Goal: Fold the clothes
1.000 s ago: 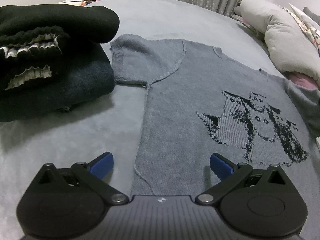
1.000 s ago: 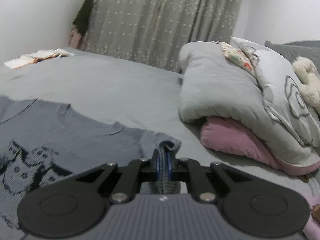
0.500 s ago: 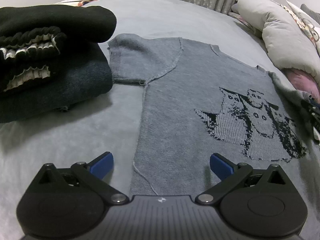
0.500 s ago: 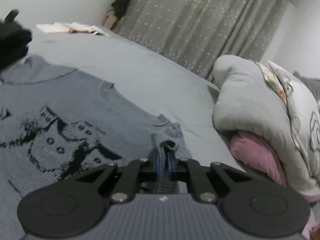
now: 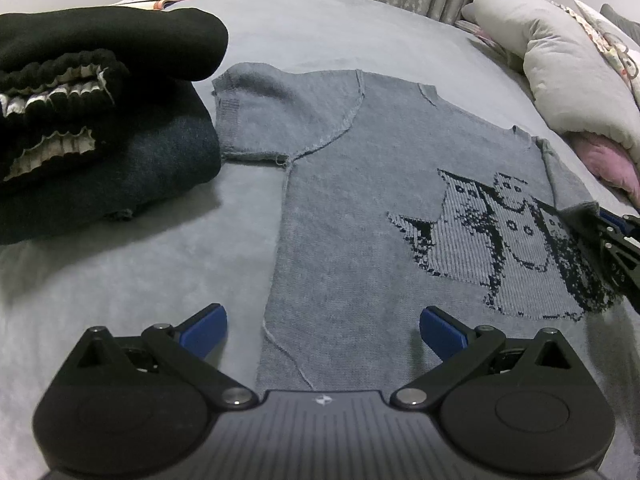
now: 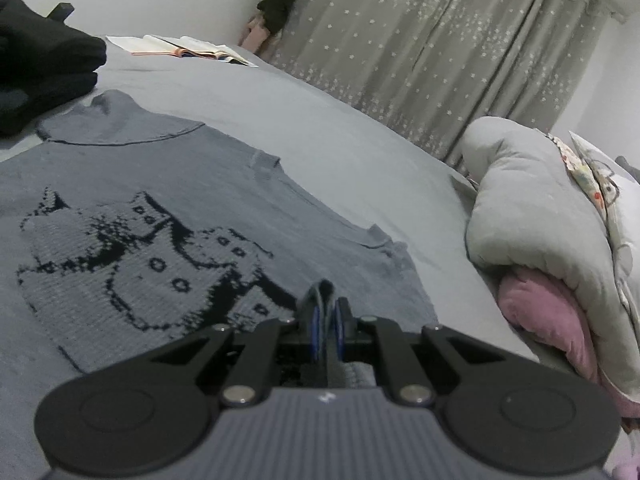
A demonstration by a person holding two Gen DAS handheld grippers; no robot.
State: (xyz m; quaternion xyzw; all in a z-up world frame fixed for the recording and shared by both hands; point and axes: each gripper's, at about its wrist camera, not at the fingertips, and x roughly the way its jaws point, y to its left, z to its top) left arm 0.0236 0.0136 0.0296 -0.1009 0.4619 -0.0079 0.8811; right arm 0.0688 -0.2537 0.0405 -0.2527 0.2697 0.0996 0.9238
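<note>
A grey knit sweater (image 5: 360, 216) with a black cat pattern lies flat on the bed, its left sleeve spread toward the dark pile. My left gripper (image 5: 322, 326) hovers open over the sweater's lower hem, nothing between its blue pads. My right gripper (image 6: 326, 316) is shut on the sweater's right sleeve (image 6: 324, 292) and has carried it inward over the cat pattern (image 6: 132, 256). In the left wrist view the right gripper (image 5: 612, 236) enters from the right edge, with the folded sleeve (image 5: 568, 184) lying over the sweater's body.
A stack of folded dark clothes (image 5: 92, 120) sits left of the sweater. A rolled grey and pink duvet (image 6: 552, 232) lies to the right, with pillows behind. An open book (image 6: 188, 48) rests at the bed's far side, before a curtain (image 6: 420, 40).
My right gripper has moved left and down with the sleeve, folding it onto the sweater, and now shows at the right edge of the left wrist view. The left gripper stayed put.
</note>
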